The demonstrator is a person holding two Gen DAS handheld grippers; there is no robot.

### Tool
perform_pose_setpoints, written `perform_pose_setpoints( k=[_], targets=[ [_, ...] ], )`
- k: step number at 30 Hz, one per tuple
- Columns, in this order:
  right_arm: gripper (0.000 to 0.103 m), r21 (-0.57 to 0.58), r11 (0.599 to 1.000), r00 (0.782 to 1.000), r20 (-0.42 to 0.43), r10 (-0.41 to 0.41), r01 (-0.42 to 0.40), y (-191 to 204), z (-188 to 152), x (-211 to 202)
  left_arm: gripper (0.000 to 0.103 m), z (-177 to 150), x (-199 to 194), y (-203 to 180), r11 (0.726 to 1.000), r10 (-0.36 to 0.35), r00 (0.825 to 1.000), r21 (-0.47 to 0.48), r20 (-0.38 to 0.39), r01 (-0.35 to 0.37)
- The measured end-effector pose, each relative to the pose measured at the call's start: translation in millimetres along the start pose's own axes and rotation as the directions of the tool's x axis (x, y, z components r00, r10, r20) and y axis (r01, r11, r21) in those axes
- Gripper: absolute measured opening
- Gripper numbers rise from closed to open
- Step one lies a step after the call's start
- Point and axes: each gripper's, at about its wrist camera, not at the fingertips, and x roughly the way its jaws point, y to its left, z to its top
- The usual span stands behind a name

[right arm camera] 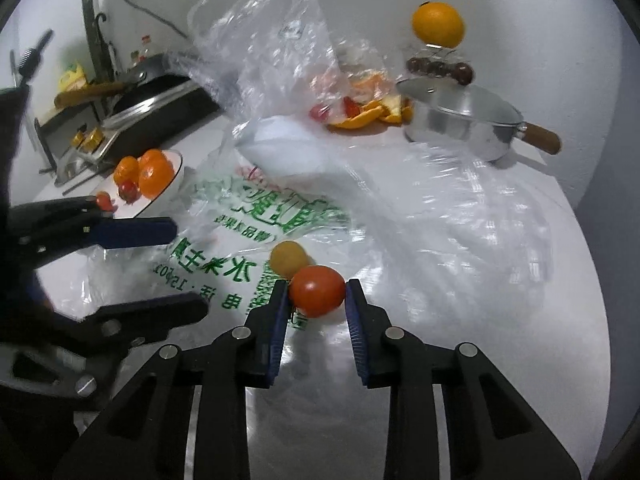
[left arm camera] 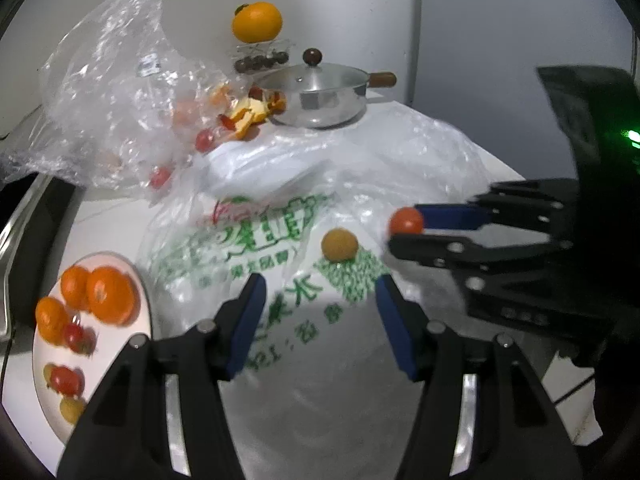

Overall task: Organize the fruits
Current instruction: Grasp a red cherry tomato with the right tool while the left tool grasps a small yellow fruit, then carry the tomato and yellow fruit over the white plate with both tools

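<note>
Two tools: right tool (right arm camera: pixel 317 294) pinches red tomato (right arm camera: pixel 317 290) lower centre, over printed bag (right arm camera: pixel 256 216); left tool (left arm camera: pixel 320 304) spread, empty. Keep squeeze light, carry to plate (right arm camera: pixel 172 188) at left, clear of yellow tomato (right arm camera: pixel 289 258).

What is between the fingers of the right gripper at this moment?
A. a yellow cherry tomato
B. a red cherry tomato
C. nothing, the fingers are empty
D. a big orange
B: in the right wrist view the right gripper has its blue fingers closed on the red cherry tomato, while the yellow cherry tomato lies free on the printed plastic bag just behind it.
</note>
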Motion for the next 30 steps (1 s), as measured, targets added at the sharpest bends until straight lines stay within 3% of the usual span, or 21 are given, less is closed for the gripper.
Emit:
perform_pose_setpoints(
  k=[9, 11, 14, 16, 20, 30],
  targets=[
    [0.030, 0.048, 0.999, 0.998, 0.056, -0.017, 0.014, -22.4, -5.2, -22.7, 0.057, 17.0, 30.2, -7.3, 0.999, -0.033, 0.999, 0.023, -0.024, 0.033],
    [0.030, 0.058, 0.998, 0.998, 0.067, -0.012, 0.008, -26.5, -6.3, -25.2, 0.048, 19.2, 37.5, -9.8, 0.999, -0.031, 0.999, 0.039, -0.035, 0.032],
    [0.030, 0.081, 0.996, 0.996, 0.087, 0.027, -0.034, -32.1, -7.6, -27.8, 0.046, 21.8, 45.0, -11.6, 0.998, -0.025, 0.999, 0.051, -0.046, 0.027],
    [0.030, 0.083, 0.996, 0.995, 0.090, 0.031, -0.038, -33.0, -8.0, -28.9, 0.035, 21.7, 50.9, -13.0, 0.998, -0.021, 0.998, 0.060, -0.064, 0.025],
    [0.030, 0.079, 0.996, 0.995, 0.097, 0.034, -0.042, -33.4, -6.8, -29.8, 0.028, 21.5, 57.5, -16.2, 0.996, -0.040, 0.997, 0.078, -0.063, 0.044],
    [0.030, 0.079, 0.996, 0.996, 0.083, 0.023, -0.030, -31.0, -6.2, -26.5, 0.027, 20.0, 45.6, -13.5, 0.995, -0.055, 0.998, 0.077, -0.036, 0.058]
  ],
)
